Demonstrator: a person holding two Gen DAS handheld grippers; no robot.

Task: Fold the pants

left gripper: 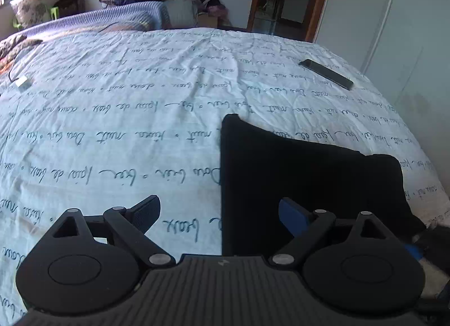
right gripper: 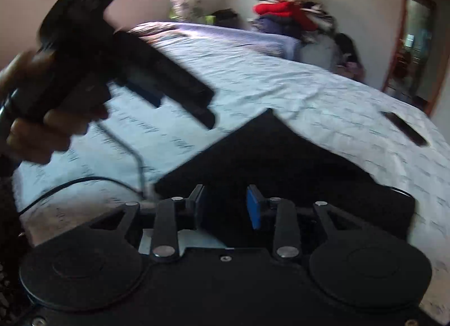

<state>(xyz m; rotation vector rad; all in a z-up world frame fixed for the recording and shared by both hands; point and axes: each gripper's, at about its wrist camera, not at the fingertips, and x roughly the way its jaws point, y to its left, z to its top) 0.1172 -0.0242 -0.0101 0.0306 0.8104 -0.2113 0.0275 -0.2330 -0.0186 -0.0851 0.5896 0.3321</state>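
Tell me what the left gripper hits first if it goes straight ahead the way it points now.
Probably the left edge of the black pants, lying just ahead of the open left gripper on the bedsheet. Depth is unclear.

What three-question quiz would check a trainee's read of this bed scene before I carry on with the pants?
1. True or false: the left gripper is shut on the black pants.
2. What lies on the bedsheet beyond the pants? A) phone B) mug C) book
3. Fill in: the pants lie folded on the ___.

Key: 1 false, both the left and right gripper are open and hold nothing; 2 A; 3 bedsheet.
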